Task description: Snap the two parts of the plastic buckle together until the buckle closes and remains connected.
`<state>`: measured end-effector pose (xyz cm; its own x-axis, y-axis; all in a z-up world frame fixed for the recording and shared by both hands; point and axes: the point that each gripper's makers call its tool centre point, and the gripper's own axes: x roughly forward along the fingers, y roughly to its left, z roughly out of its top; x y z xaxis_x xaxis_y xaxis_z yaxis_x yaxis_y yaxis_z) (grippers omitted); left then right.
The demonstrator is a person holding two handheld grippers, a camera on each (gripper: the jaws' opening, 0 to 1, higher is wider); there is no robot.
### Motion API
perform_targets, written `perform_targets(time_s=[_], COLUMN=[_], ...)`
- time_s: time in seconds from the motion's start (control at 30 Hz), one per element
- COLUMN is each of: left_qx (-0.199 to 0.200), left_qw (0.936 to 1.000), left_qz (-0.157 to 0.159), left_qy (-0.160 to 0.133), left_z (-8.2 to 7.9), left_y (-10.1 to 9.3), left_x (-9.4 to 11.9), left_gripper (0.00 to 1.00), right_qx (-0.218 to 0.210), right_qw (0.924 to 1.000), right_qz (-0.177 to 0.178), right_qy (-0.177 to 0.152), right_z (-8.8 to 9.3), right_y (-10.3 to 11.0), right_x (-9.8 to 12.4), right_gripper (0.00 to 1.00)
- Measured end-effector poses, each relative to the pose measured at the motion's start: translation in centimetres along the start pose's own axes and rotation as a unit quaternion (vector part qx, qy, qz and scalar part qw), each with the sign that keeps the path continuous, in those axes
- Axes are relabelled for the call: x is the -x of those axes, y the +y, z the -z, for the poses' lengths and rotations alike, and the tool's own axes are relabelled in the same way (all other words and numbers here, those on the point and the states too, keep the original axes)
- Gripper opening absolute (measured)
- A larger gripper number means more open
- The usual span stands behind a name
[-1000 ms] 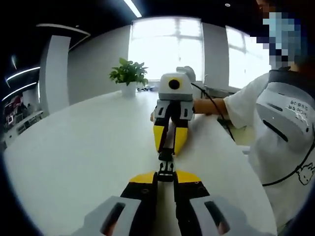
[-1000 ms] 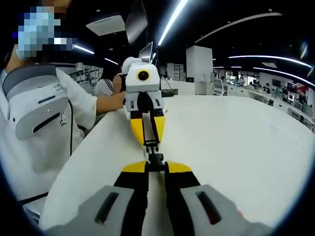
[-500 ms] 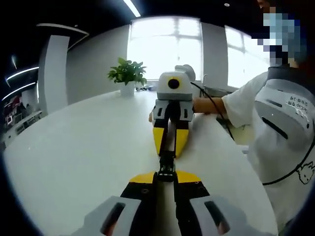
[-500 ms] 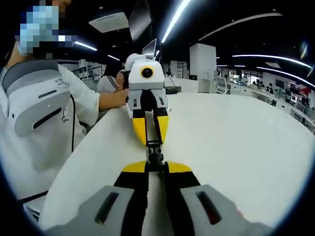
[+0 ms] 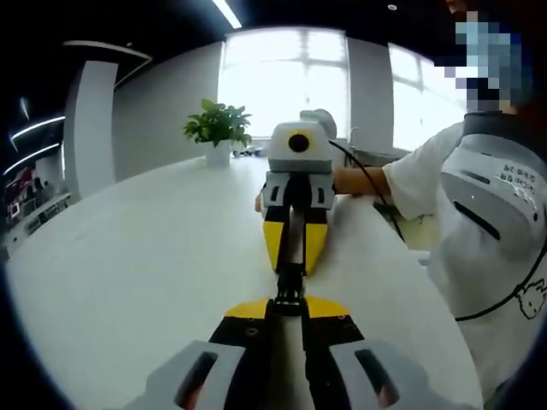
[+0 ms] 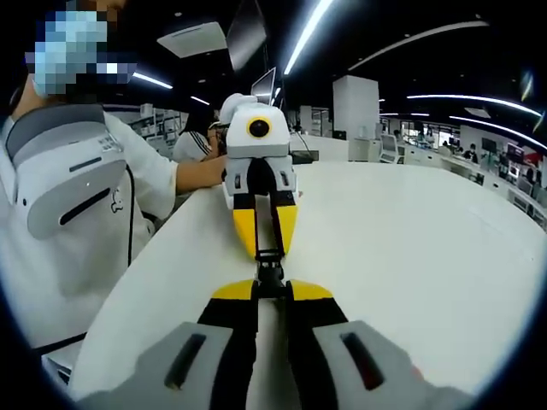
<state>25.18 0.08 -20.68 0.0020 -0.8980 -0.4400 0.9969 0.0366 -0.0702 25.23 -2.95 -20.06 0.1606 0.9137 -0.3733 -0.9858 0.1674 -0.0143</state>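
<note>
Broad white round-edged table [image 5: 128, 265] carries the work. Person in a white T-shirt [image 6: 60, 248] stands at its edge, an arm reaching to each gripper. Left gripper view: potted green plant [image 5: 218, 128] in front of bright windows; right gripper view: dark office hall with strip lights. Left gripper [image 5: 287, 309], yellow-tipped black jaws pressed together, pinching one end of the small black plastic buckle [image 5: 288, 284]. Right gripper [image 6: 271, 293] faces it nose to nose, jaws likewise clamped on the other end of the buckle [image 6: 269, 266]. Buckle held between the two grippers above the table. Versus 1.0 s ago: gap between the buckle halves has gone, grippers stand closer; whether latched, cannot tell.
</note>
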Motion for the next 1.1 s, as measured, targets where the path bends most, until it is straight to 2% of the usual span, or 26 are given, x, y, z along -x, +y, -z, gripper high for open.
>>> perform_targets(time_s=[0.43, 0.5, 0.87, 1.1], left_qx=[-0.004, -0.013, -0.007, -0.017], left_qw=[0.9999, 0.9998, 0.9999, 0.9997], left_qz=[0.008, 0.004, 0.006, 0.004], left_qy=[0.005, 0.012, 0.014, 0.019], left_z=[-0.02, 0.11, 0.19, 0.15], left_y=[-0.79, -0.78, -0.87, -0.96], left_x=[-0.43, -0.55, -0.87, -0.88], left_gripper=[0.11, 0.11, 0.10, 0.10], right_qx=[0.005, 0.017, 0.013, 0.011], right_qw=[0.9999, 0.9997, 0.9998, 0.9998], right_qz=[-0.016, -0.013, -0.014, -0.016], right_qy=[0.002, 0.009, 0.007, 0.006], right_z=[0.04, 0.08, 0.07, 0.09], right_y=[0.59, 0.58, 0.52, 0.56], right_x=[-0.27, -0.35, -0.40, -0.43], right_gripper=[0.12, 0.12, 0.11, 0.11])
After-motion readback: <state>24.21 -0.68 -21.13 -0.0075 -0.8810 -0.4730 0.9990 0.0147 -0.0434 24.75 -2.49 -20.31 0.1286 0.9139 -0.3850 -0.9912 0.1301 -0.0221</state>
